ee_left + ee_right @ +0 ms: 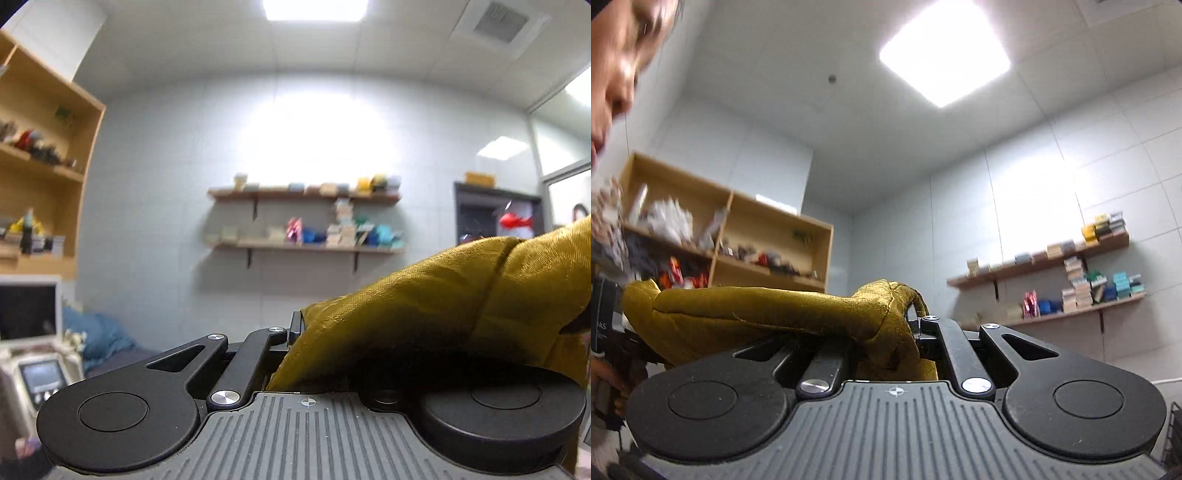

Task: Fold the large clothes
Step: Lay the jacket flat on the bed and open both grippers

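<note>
Your left gripper (295, 332) points level, jaws squeezed tight on the cloth (424, 306). Your right gripper (916, 321) tips up, jaws squeezed too.

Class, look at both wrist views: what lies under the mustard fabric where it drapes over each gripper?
The fabric covers the left gripper fingertips and right-side linkage. On the right gripper it hides the fingertips and left-side linkage. The pads themselves cannot be seen.

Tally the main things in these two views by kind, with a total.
Garment (mustard, clamped at both ends): 1
Grippers, left and right: 2
Wall shelves: 2
Bookcase: 1
Ceiling lights: 1 per view
Total: 7
</note>
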The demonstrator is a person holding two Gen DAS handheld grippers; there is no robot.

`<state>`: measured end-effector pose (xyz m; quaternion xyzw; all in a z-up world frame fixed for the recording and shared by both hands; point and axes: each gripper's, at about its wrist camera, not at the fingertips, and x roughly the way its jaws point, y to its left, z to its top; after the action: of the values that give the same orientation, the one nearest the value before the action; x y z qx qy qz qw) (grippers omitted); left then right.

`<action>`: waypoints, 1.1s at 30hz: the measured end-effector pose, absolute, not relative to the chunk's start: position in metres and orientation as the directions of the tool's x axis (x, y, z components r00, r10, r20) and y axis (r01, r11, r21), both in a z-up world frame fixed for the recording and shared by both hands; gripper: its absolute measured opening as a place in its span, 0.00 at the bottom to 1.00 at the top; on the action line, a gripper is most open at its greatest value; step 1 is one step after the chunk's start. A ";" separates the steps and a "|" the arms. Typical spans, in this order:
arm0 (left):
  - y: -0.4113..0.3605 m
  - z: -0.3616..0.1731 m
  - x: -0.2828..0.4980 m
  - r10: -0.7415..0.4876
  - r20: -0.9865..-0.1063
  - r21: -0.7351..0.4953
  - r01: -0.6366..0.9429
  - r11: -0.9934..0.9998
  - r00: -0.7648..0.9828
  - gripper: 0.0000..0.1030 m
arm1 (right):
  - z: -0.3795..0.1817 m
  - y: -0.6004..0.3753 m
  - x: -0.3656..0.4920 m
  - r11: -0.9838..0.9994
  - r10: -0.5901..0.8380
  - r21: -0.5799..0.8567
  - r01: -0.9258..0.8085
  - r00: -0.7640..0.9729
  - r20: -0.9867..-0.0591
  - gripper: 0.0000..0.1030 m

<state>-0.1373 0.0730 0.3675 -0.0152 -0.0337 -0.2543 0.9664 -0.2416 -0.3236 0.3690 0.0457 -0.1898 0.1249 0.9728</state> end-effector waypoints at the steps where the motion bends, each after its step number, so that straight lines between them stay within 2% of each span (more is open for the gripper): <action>1: 0.070 0.369 -0.138 -0.486 0.084 0.008 0.487 0.873 0.870 0.33 | 0.372 -0.329 -0.243 0.956 0.246 0.055 -0.289 0.887 0.391 0.07; 4: 0.056 0.359 -0.116 -0.459 0.029 0.043 0.458 0.888 0.888 0.33 | 0.364 -0.339 -0.231 0.949 0.256 0.086 -0.304 0.899 0.356 0.08; 7: 0.035 0.320 -0.052 -0.433 -0.144 0.037 0.442 0.896 0.890 0.36 | 0.335 -0.346 -0.182 0.959 0.216 0.147 -0.244 0.960 0.180 0.09; 9: 0.021 0.278 0.001 -0.413 -0.274 0.006 0.431 0.902 0.869 0.38 | 0.296 -0.352 -0.136 0.963 0.159 0.218 -0.160 0.987 0.021 0.10; 10: 0.016 0.254 0.029 -0.400 -0.339 -0.003 0.424 0.906 0.852 0.41 | 0.276 -0.356 -0.111 0.963 0.122 0.248 -0.104 0.991 -0.058 0.16; 11: 0.009 0.228 0.057 -0.375 -0.400 -0.014 0.403 0.915 0.836 0.56 | 0.251 -0.359 -0.086 0.964 0.080 0.262 -0.041 0.987 -0.140 0.22; 12: 0.002 0.200 0.084 -0.347 -0.458 -0.026 0.378 0.926 0.819 0.87 | 0.227 -0.362 -0.060 0.966 0.039 0.256 0.018 0.975 -0.218 0.28; 13: -0.003 0.170 0.104 -0.316 -0.509 -0.019 0.356 0.934 0.801 0.99 | 0.200 -0.365 -0.034 0.970 -0.010 0.229 0.079 0.958 -0.287 0.49; 14: -0.010 0.143 0.127 -0.258 -0.566 0.008 0.318 0.948 0.783 1.00 | 0.172 -0.367 -0.010 0.969 -0.084 0.190 0.158 0.935 -0.346 0.79; 15: -0.016 0.114 0.145 -0.206 -0.602 0.032 0.282 0.959 0.771 1.00 | 0.144 -0.369 0.010 0.955 -0.167 0.160 0.248 0.901 -0.401 0.89; 16: -0.020 0.087 0.156 -0.160 -0.617 0.070 0.256 0.964 0.771 1.00 | 0.118 -0.373 0.027 0.937 -0.231 0.134 0.324 0.859 -0.457 0.90; 17: -0.022 0.062 0.164 -0.118 -0.642 0.113 0.245 0.963 0.758 1.00 | 0.093 -0.373 0.037 0.918 -0.274 0.111 0.380 0.812 -0.515 0.85; 18: -0.022 0.041 0.169 -0.084 -0.676 0.140 0.240 0.961 0.732 1.00 | 0.072 -0.374 0.044 0.903 -0.289 0.107 0.417 0.772 -0.566 0.85; 22: 0.008 -0.026 0.169 0.012 -0.749 0.212 0.222 0.952 0.663 1.00 | 0.014 -0.366 0.035 0.882 -0.204 0.189 0.431 0.712 -0.672 0.88; 24: 0.036 -0.050 0.168 0.059 -0.788 0.214 0.183 0.960 0.613 1.00 | -0.003 -0.357 0.020 0.891 -0.189 0.164 0.422 0.676 -0.712 0.90; 28: 0.104 -0.064 0.148 0.102 -0.836 0.156 0.055 0.986 0.539 1.00 | -0.032 -0.351 -0.015 0.893 -0.182 0.118 0.434 0.589 -0.788 0.91; 33: 0.161 -0.055 0.116 0.217 -0.811 0.199 -0.093 0.976 0.543 1.00 | -0.033 -0.362 -0.058 0.843 -0.196 0.147 0.518 0.551 -0.811 0.91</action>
<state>0.1159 0.1612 -0.0546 0.0660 0.4696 0.0883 0.8760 -0.0575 -0.3622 -0.0329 0.1885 0.4262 -0.2075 0.8601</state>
